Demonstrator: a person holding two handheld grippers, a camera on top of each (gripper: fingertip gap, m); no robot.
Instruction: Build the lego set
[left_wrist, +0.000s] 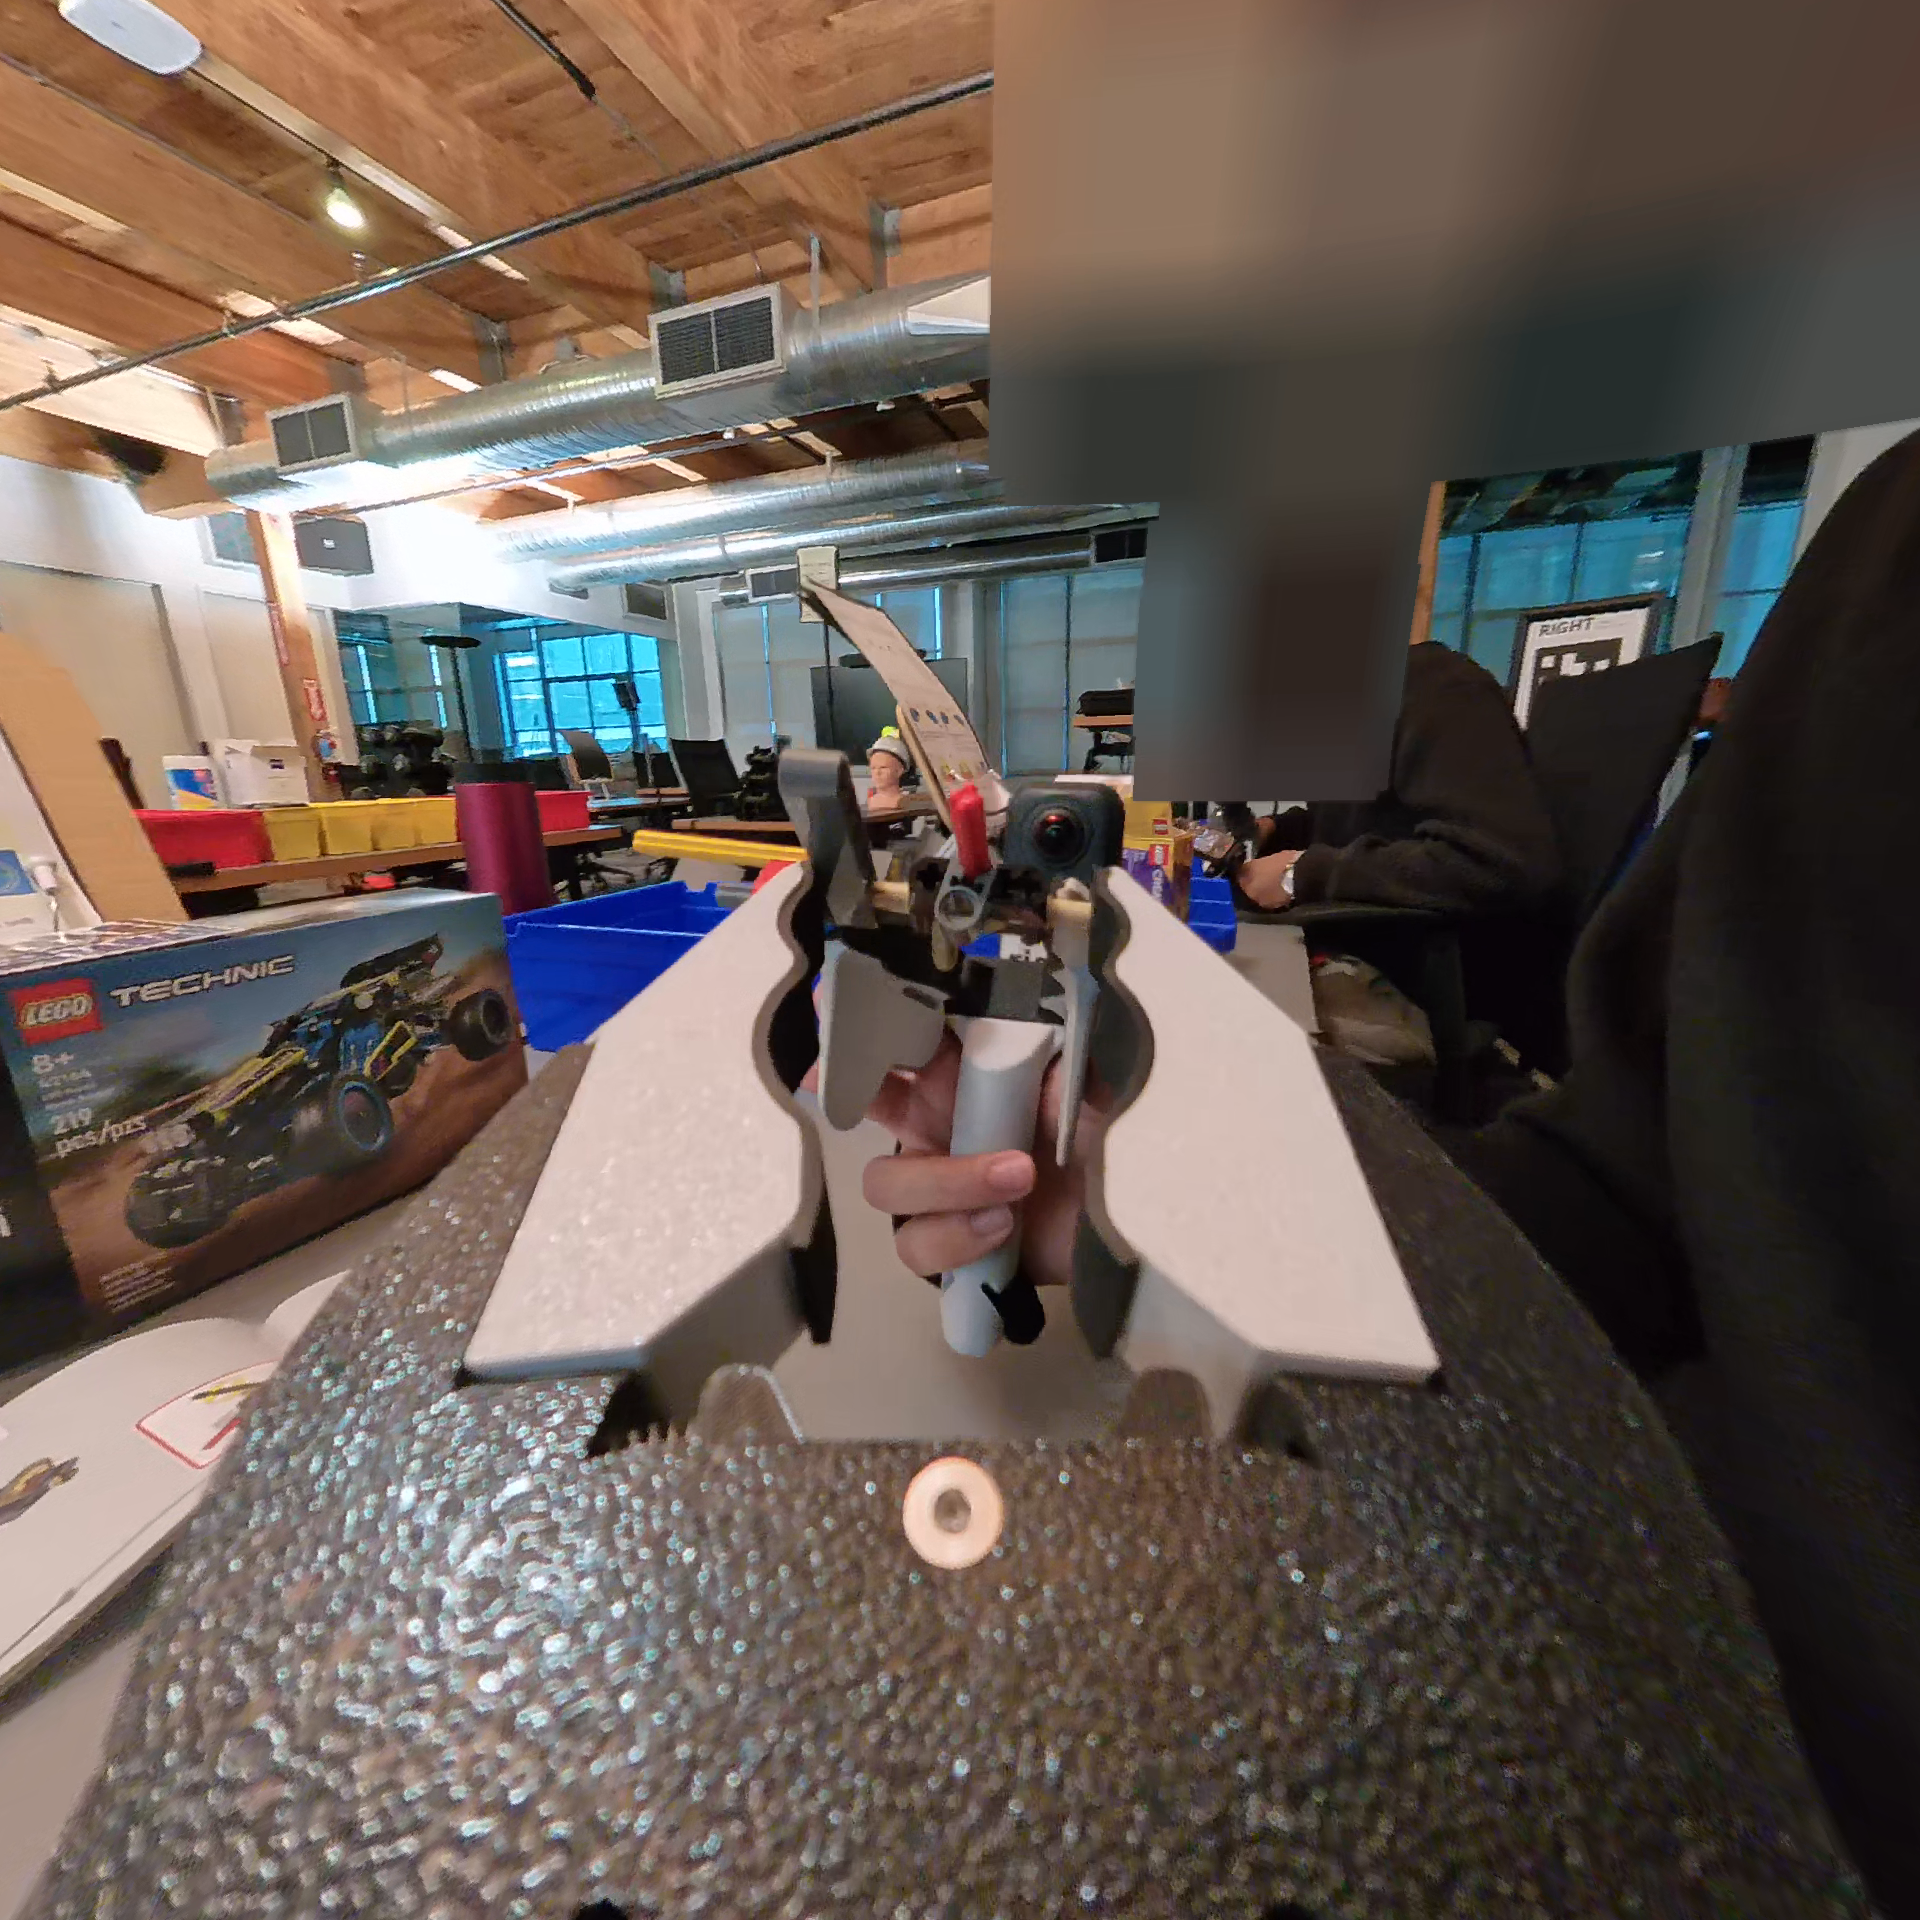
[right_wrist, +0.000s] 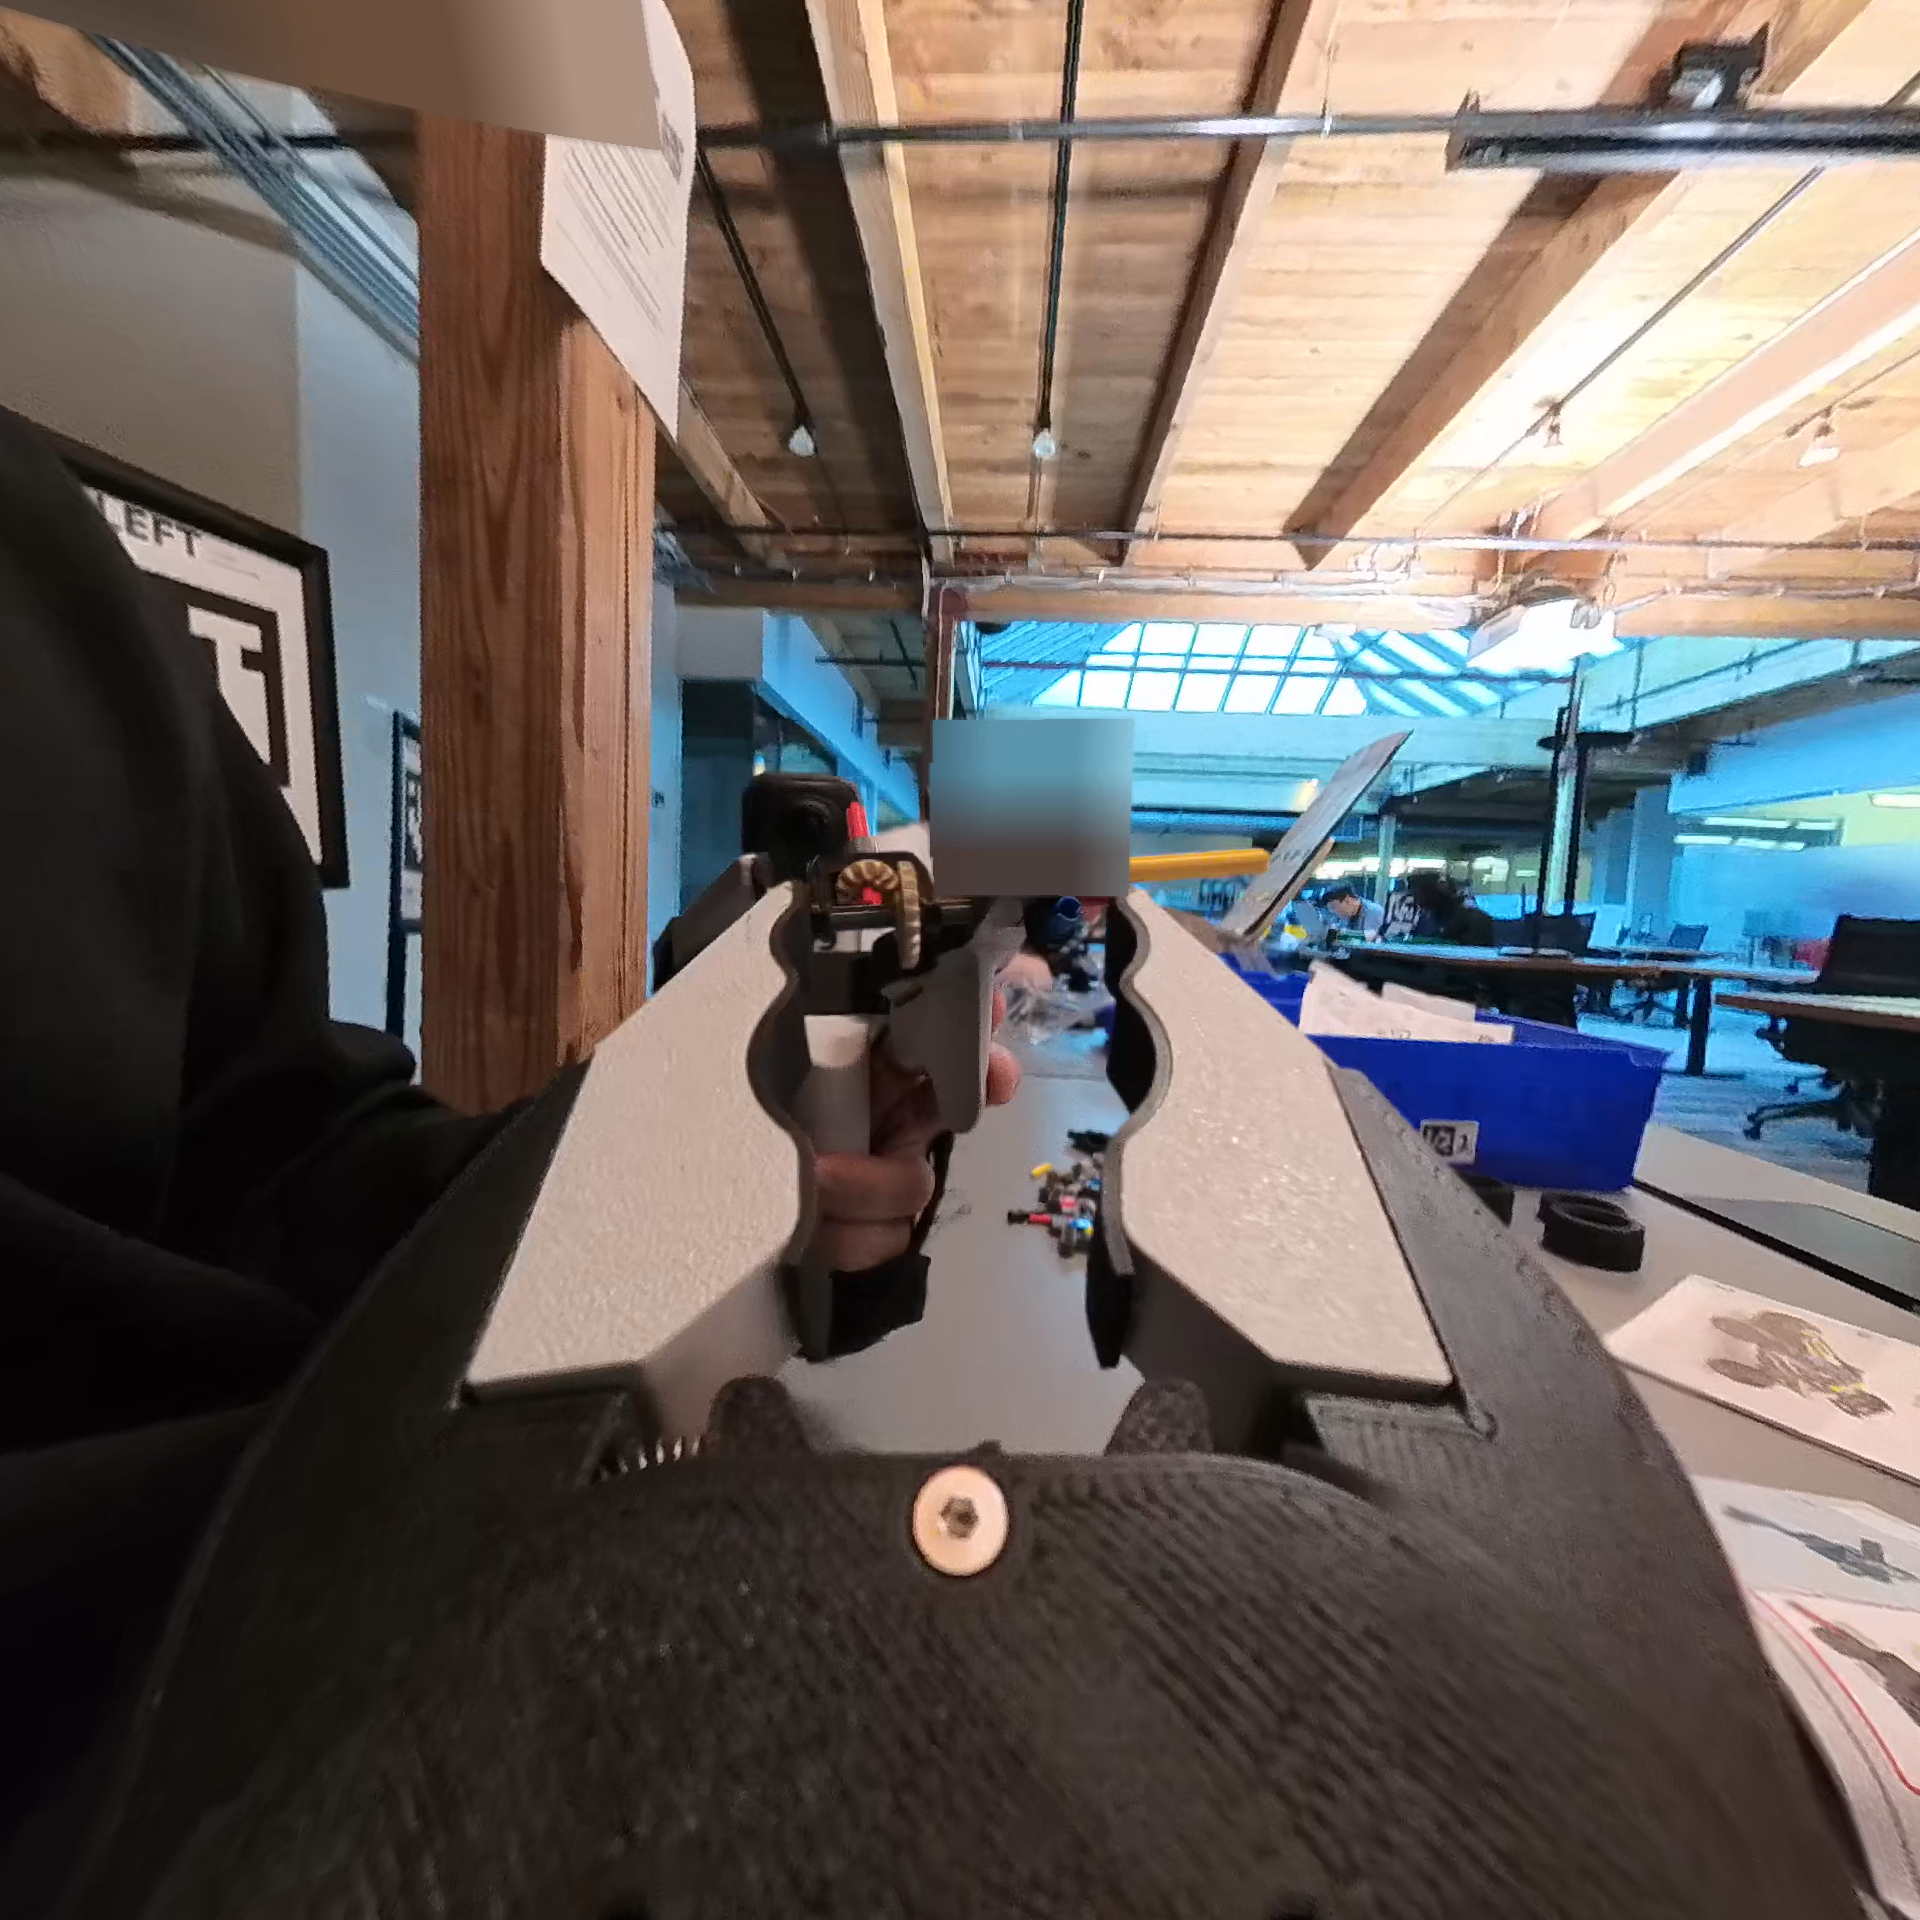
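Mid-air above the grey bench (right_wrist: 987, 1132), the small black Lego frame with tan gears and a tan axle (left_wrist: 977, 902) spans the tips of my left gripper (left_wrist: 956, 894). Its fingers are partly apart, and I cannot tell whether they truly clamp. My right gripper (right_wrist: 956, 904) stands wide, with the frame touching only its left finger. A skewed push could pop the axle out or drop the frame among the loose small pieces (right_wrist: 1070, 1195) below.

Left gripper (left_wrist: 951, 914) and right gripper (right_wrist: 951, 925) face each other, raised, jaws apart.
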